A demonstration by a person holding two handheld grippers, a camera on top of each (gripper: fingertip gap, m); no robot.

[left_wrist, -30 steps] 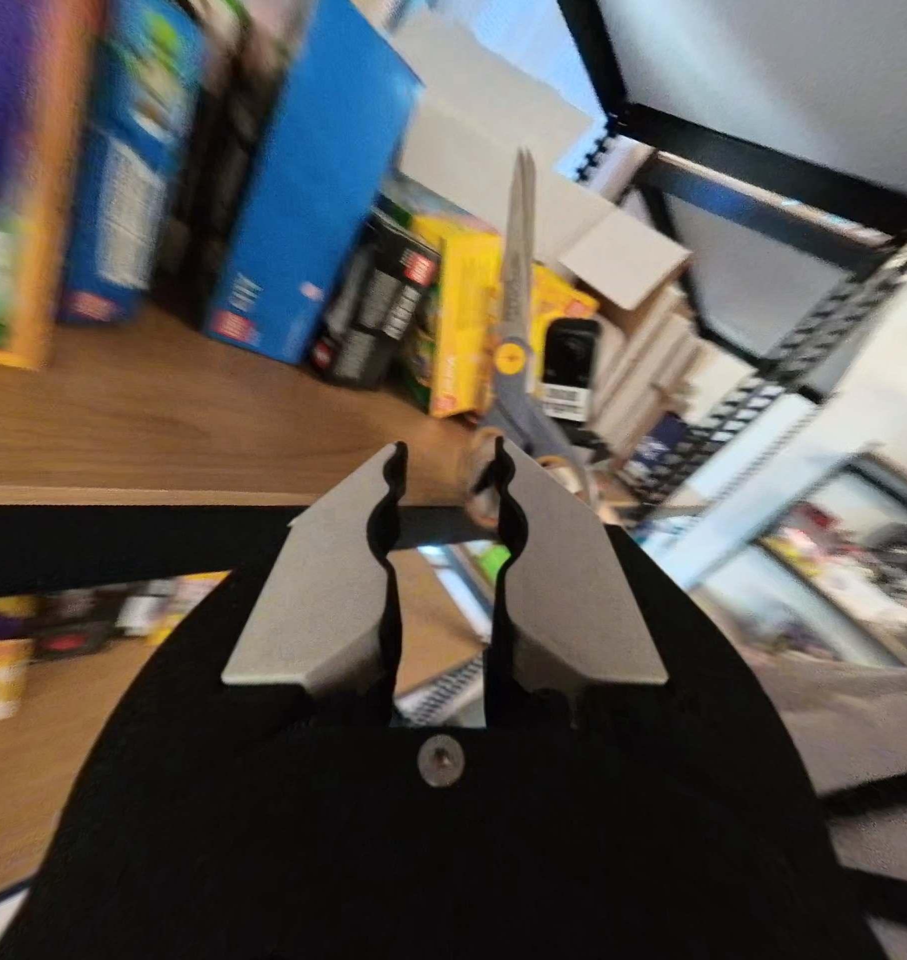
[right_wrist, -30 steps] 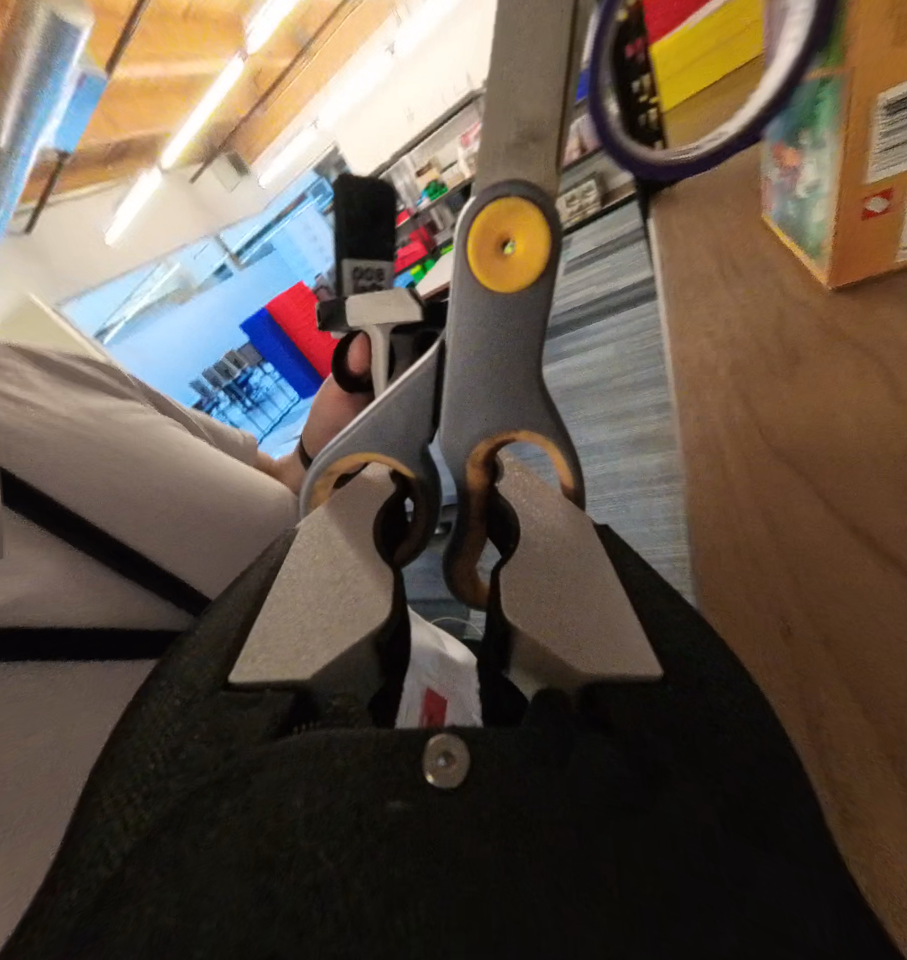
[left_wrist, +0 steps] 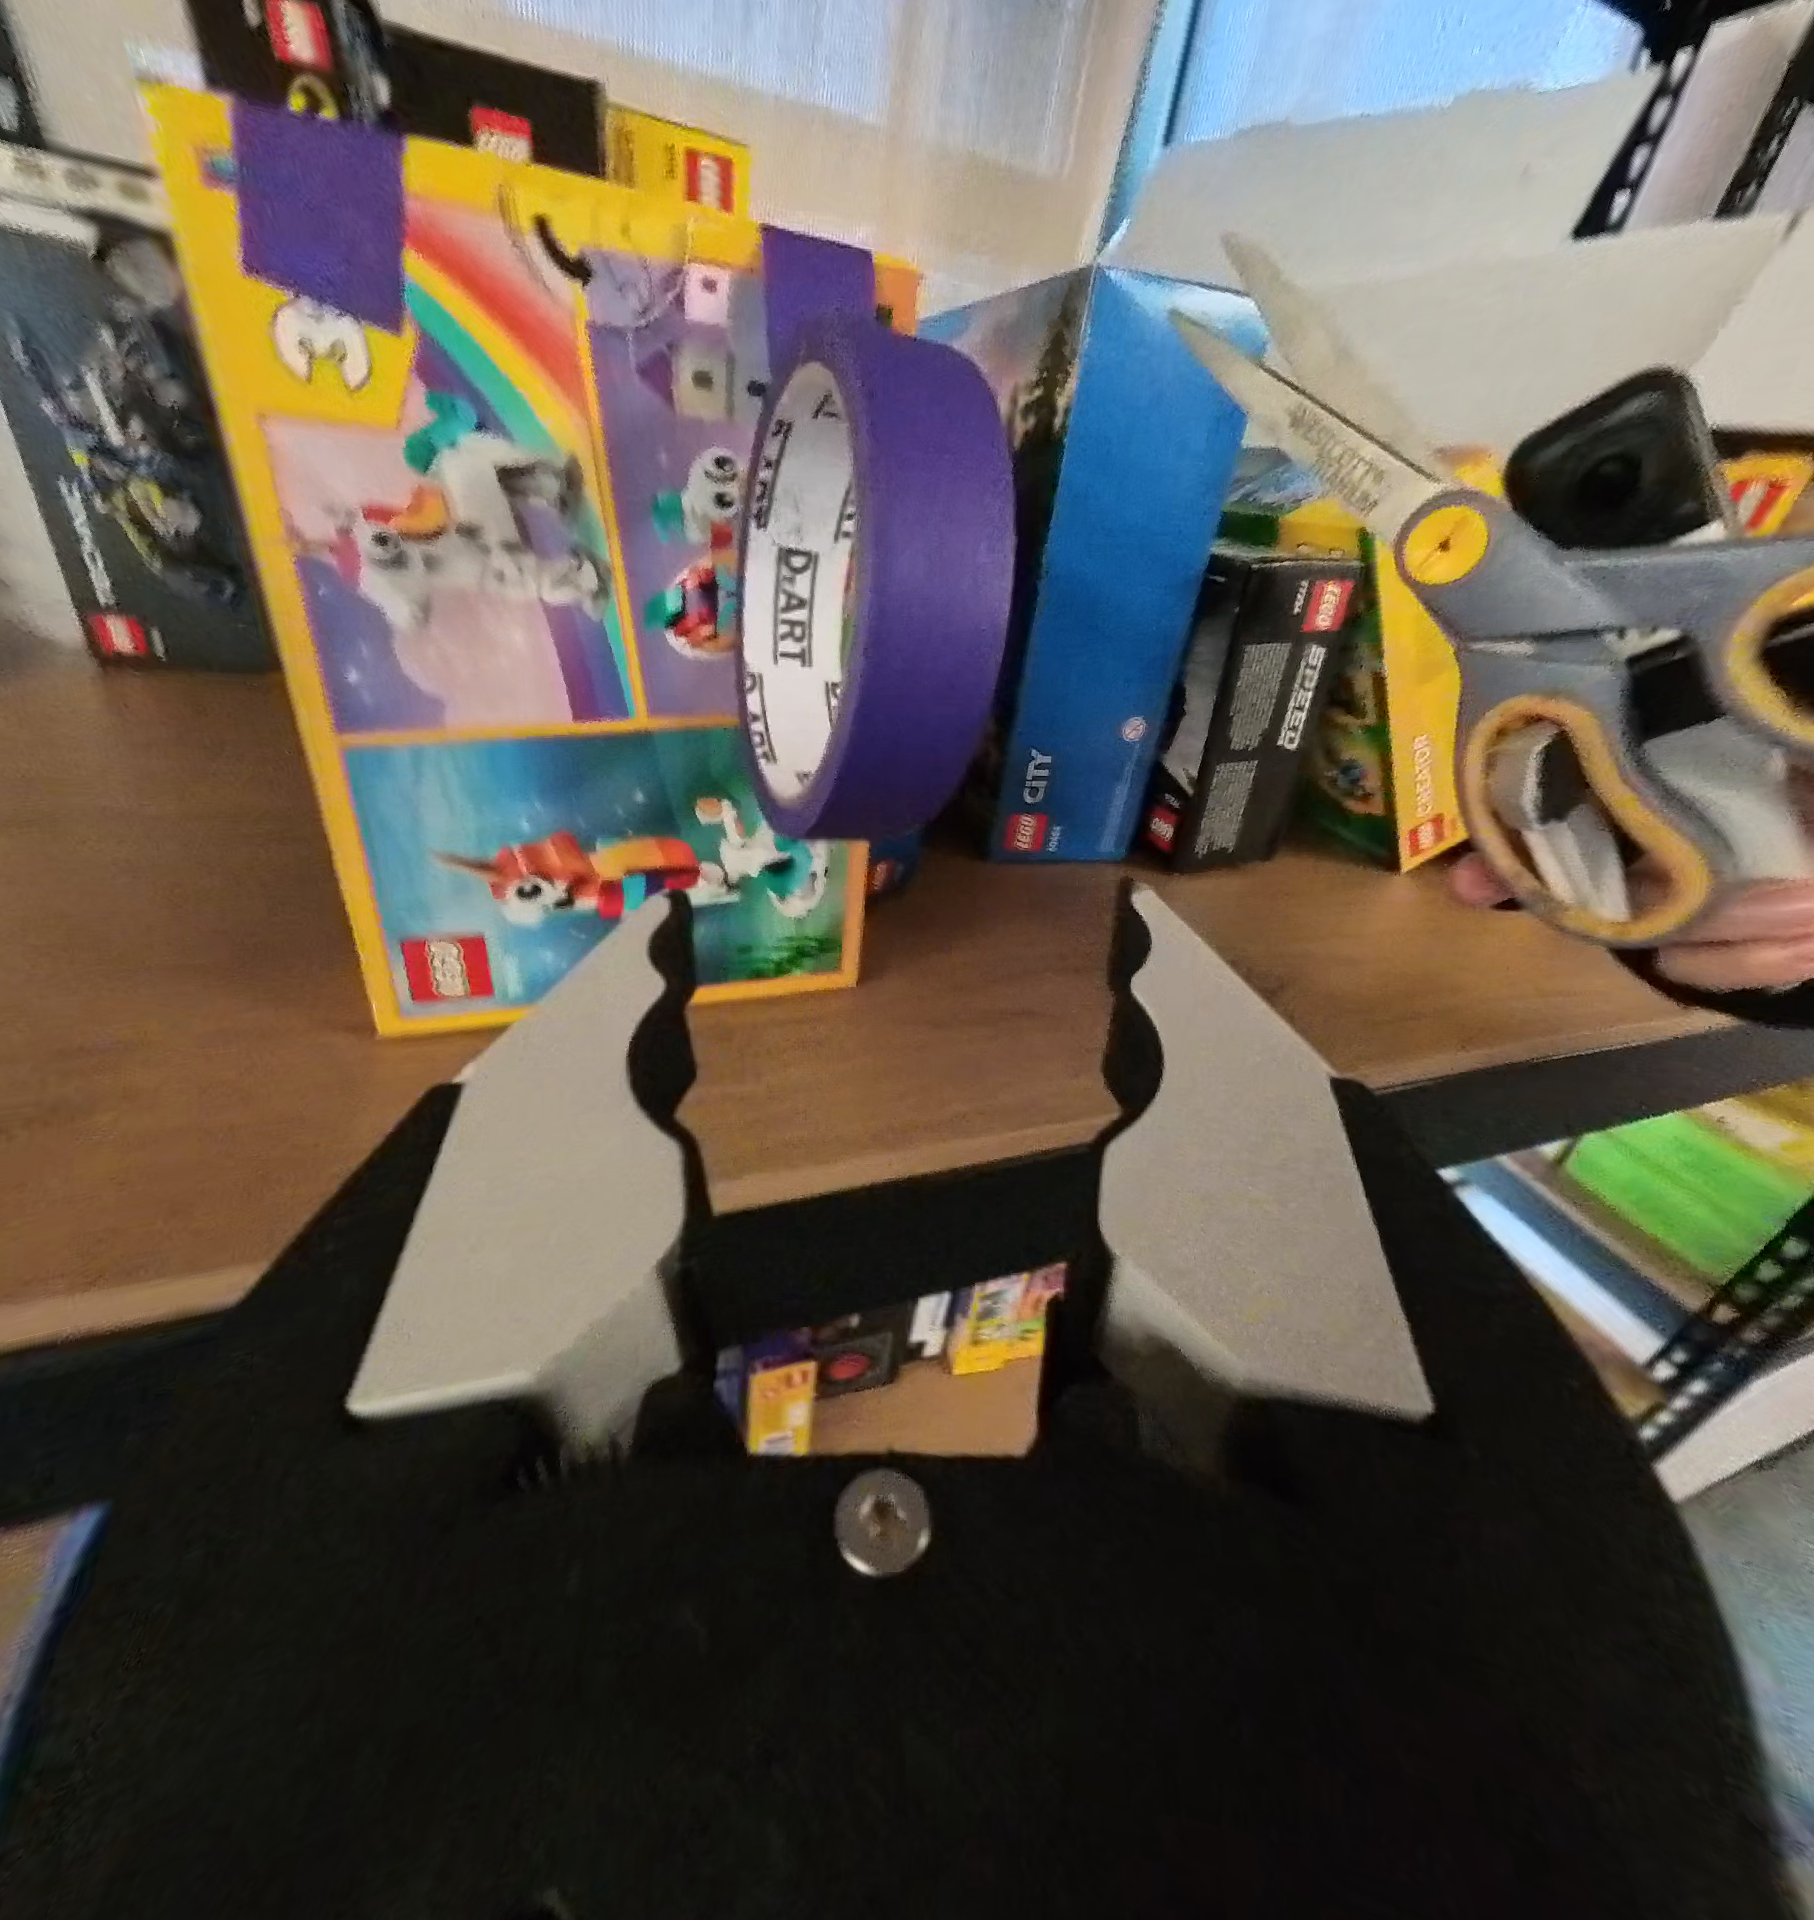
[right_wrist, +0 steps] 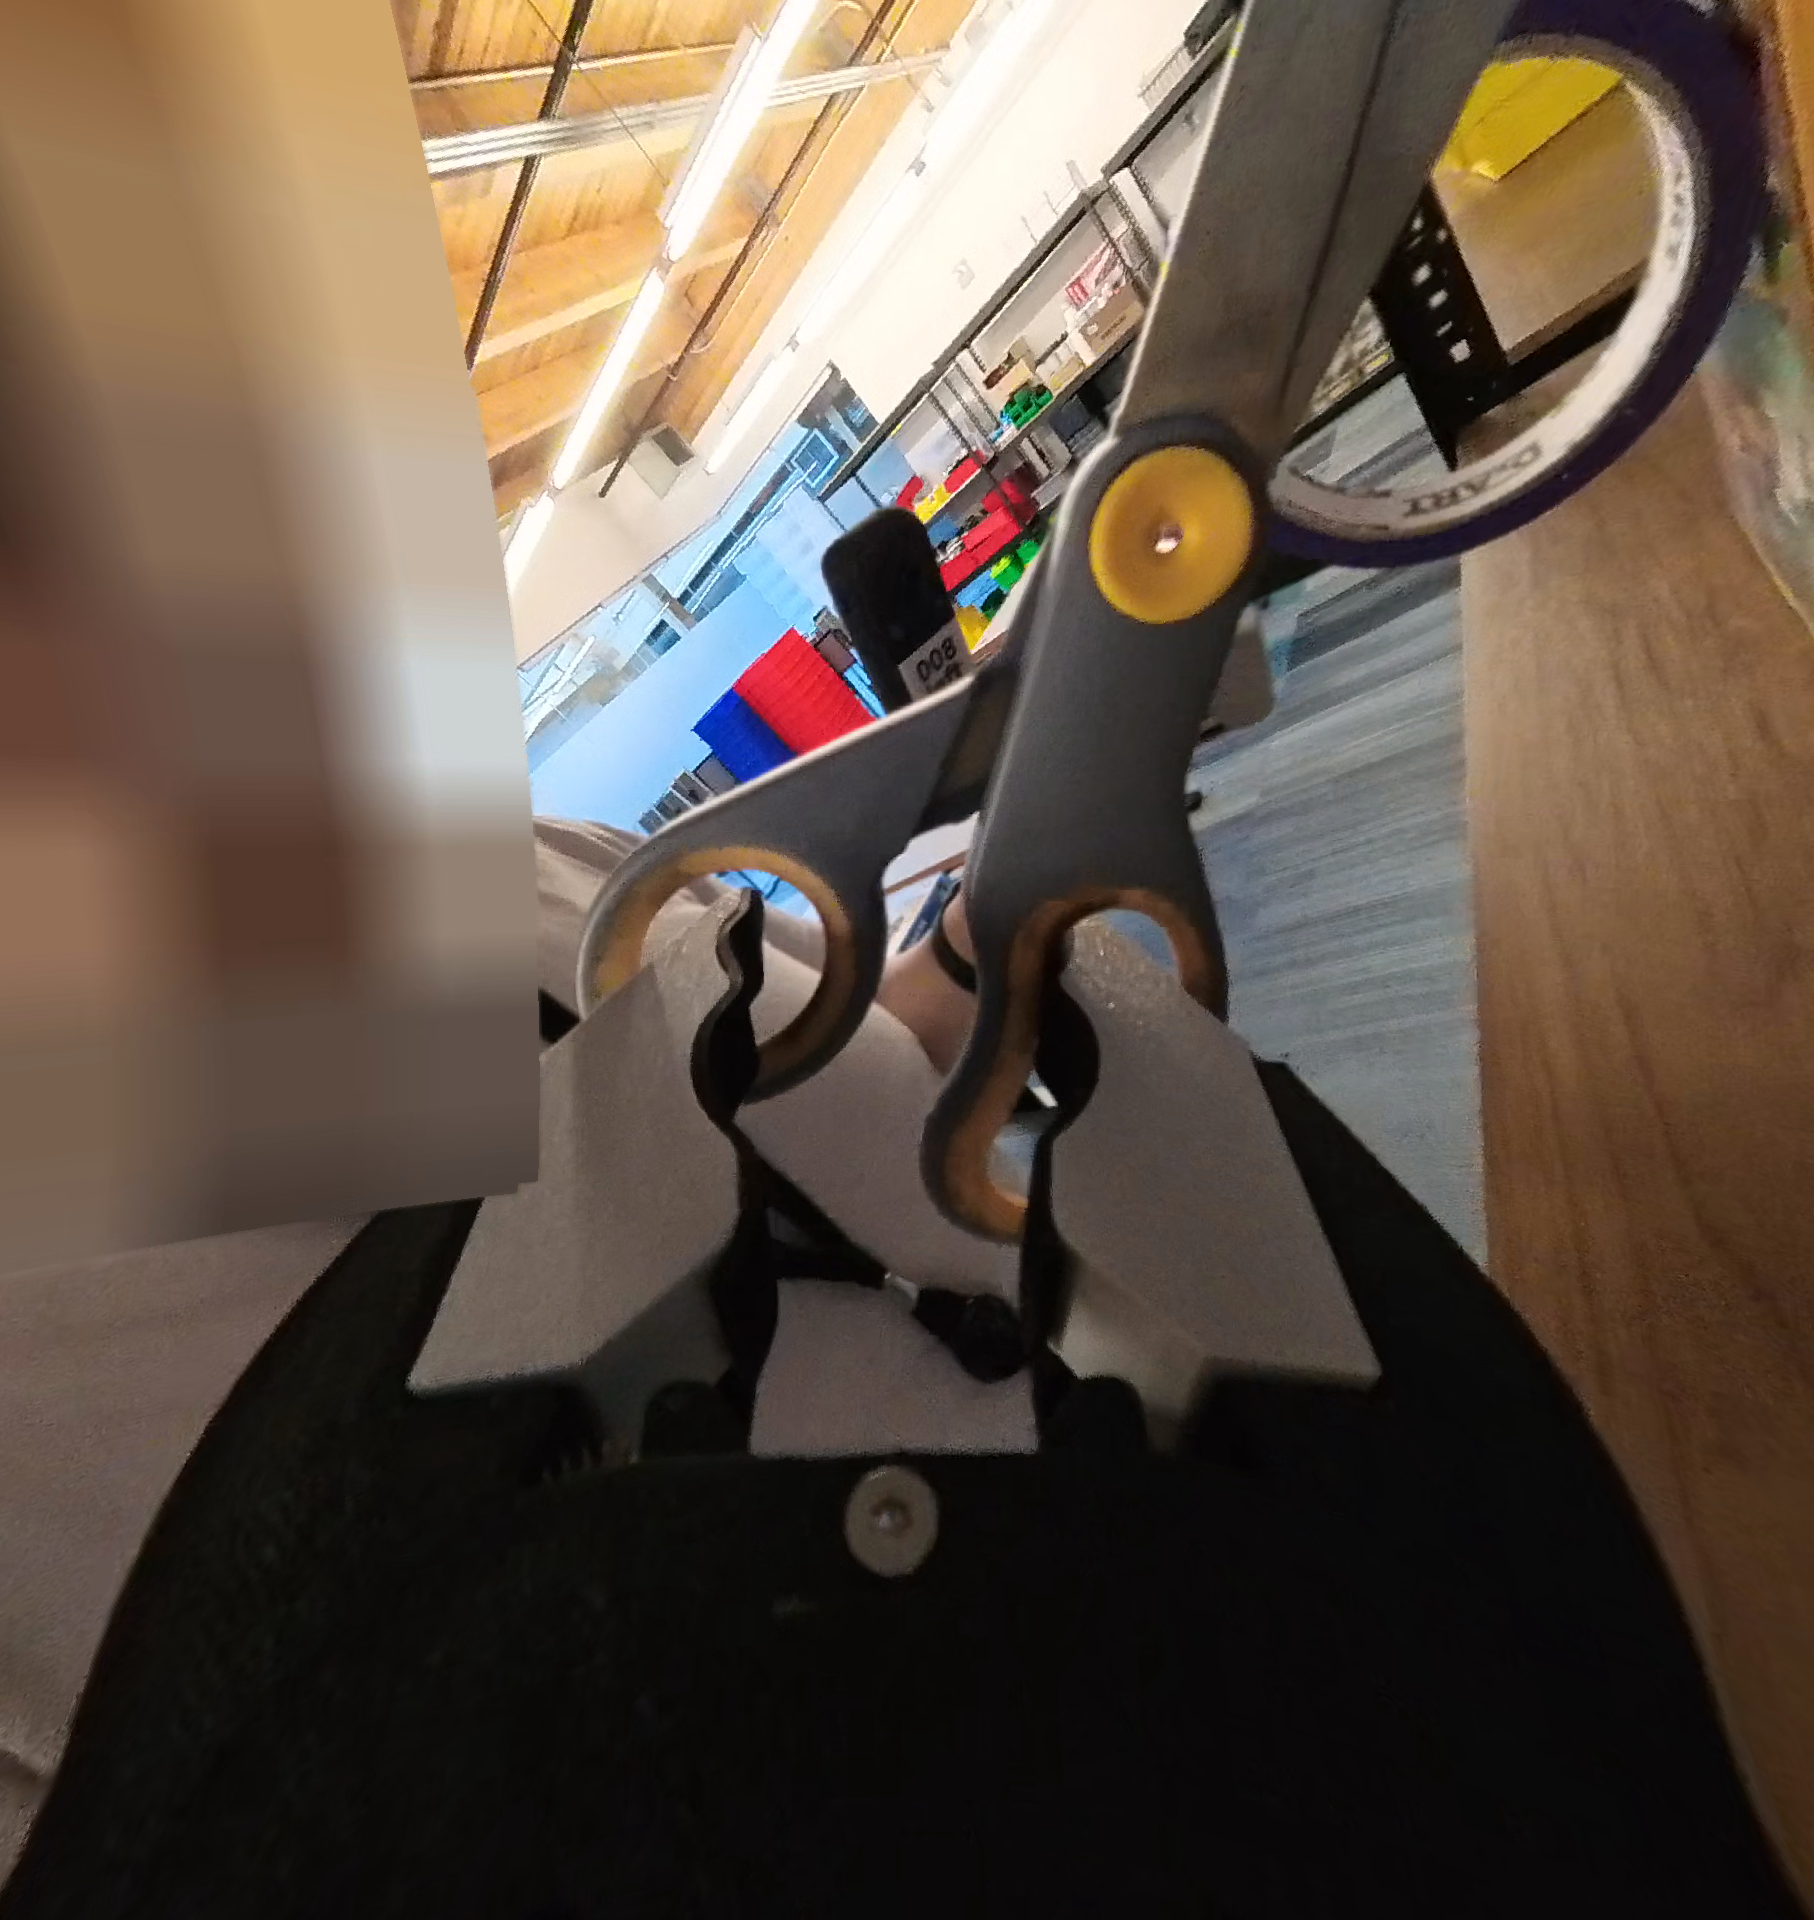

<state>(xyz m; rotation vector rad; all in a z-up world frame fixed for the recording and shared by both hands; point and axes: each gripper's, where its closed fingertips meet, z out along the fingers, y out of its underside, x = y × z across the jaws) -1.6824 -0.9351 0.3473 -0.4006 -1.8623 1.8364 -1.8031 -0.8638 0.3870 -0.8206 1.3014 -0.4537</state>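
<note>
Wooden shelf (left_wrist: 155, 935), hanging purple tape roll (left_wrist: 882, 582), right gripper (right_wrist: 903, 956) spreading scissors (right_wrist: 1100, 790)

Bare wooden shelf (left_wrist: 155, 935) lay free at lower left; toy boxes (left_wrist: 529, 582), hanging tape roll (left_wrist: 882, 582) and scissors (left_wrist: 1505, 582) blocked centre and right.

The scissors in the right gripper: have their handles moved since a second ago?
Yes. The scissors have opened: the left handle has swung away from the yellow pivot, as the right gripper's fingers spread.
</note>
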